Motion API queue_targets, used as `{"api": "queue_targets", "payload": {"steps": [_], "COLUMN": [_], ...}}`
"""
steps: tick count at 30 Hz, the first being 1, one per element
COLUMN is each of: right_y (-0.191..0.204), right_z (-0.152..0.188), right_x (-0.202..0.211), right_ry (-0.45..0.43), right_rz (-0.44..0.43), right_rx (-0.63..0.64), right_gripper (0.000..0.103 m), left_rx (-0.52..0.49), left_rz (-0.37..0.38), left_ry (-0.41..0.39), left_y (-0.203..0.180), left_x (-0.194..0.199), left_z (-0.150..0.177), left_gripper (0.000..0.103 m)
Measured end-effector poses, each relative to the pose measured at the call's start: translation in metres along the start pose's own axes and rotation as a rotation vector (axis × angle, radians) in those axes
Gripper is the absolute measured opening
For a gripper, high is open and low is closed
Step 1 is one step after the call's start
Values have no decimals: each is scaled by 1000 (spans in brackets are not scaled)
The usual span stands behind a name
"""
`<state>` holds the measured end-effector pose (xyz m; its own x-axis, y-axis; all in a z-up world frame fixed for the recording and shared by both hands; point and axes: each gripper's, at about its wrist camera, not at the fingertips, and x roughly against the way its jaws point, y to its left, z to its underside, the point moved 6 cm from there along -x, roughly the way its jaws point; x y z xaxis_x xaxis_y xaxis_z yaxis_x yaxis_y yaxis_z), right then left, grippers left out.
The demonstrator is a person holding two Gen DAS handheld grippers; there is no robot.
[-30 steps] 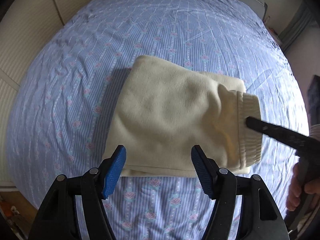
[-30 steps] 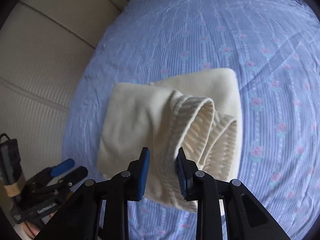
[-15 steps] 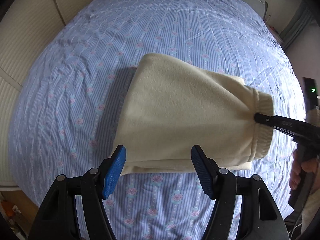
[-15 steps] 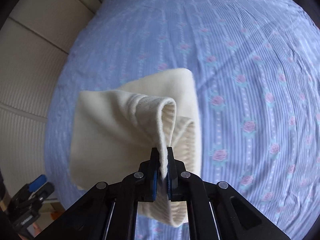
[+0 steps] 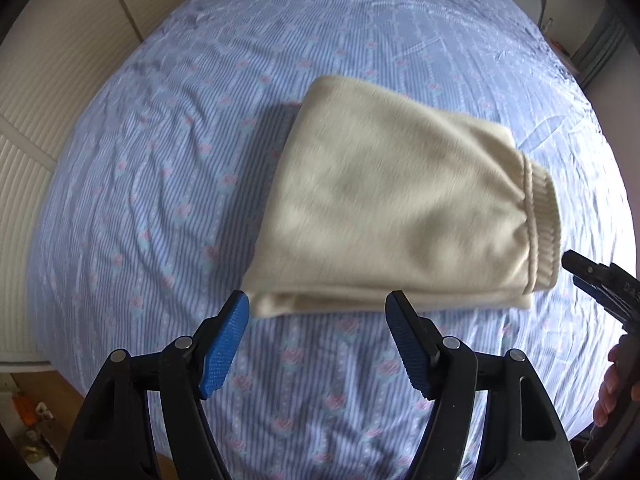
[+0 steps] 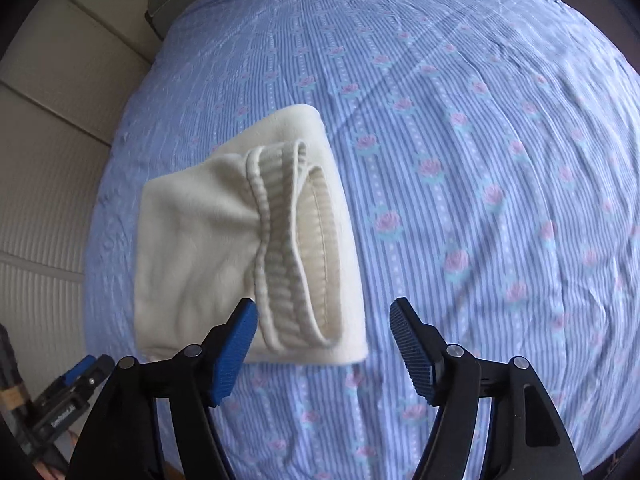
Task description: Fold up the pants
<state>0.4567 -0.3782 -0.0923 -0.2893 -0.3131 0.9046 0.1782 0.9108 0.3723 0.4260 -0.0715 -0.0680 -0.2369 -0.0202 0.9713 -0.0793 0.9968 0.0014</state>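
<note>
Lying folded into a thick rectangular bundle, the cream fleece pants (image 5: 384,208) rest on the blue striped bedsheet with pink rose print (image 5: 160,184), just ahead of both hand-held grippers. The ribbed elastic waistband (image 6: 288,240) faces the right gripper, looped open on top of the bundle, its inner seam showing.

The right gripper (image 6: 324,344) hangs above the sheet with its jaws opening; nothing is between the blue ridged pads (image 6: 234,350), though the left-hand pad sits just in front of the bundle's near corner and overlaps it in the view. The waistband lies ahead and slightly to the left of this gripper.

The left gripper (image 5: 318,340) also stands with jaws opening wide and holding nothing; the folded long edge of the pants lies just beyond its fingertips, the waistband end off to its right. In the left wrist view the black tip of the right gripper (image 5: 596,280) shows just beside the waistband end, apart from it, with the person's hand (image 5: 612,388) on its handle at the frame's lower right.

A cream ribbed wall panel (image 5: 44,92) borders the bed to the left of both grippers.
</note>
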Motion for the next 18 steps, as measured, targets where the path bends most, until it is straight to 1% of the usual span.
{"api": "queue_targets", "payload": {"steps": [2,4,5,6,9,12,13,15,17,18], "right_y": [-1,-3,-5,-6,-2,-2,-3,-5,-7,-6], "right_z": [12,24,32,38,55,62,62,61,56,53], "right_x": [-2,-5,-7,-6,-10,-18,-18,-16,-12,-13], "right_ry": [17,46,56,57,37,32,26,7,-22,-32], "right_rz": [-11,-61,-70,-78,-157,-184,-189,-166,-146,-136], "right_rx": [-11,-43,-66,-80,-95,-95,-92,-80,-58,-46], "right_gripper": [73,73,74,75,77,77,77,80,90,91], "left_rx": [2,6,11,16,23,3,-3,-17,-31,-41], "left_rz": [-8,-20,-35,-43,-54,-66,-68,-71,-67,-66], "left_ry": [11,20,29,34,50,52,49,33,18,13], "left_y": [4,9,13,16,21,20,19,15,9,4], "left_x": [-1,-3,-4,-5,-7,-7,-6,-5,-3,-3], "left_z": [8,17,23,27,36,41,41,39,35,33], "left_gripper": [72,73,75,76,78,78,79,81,82,82]}}
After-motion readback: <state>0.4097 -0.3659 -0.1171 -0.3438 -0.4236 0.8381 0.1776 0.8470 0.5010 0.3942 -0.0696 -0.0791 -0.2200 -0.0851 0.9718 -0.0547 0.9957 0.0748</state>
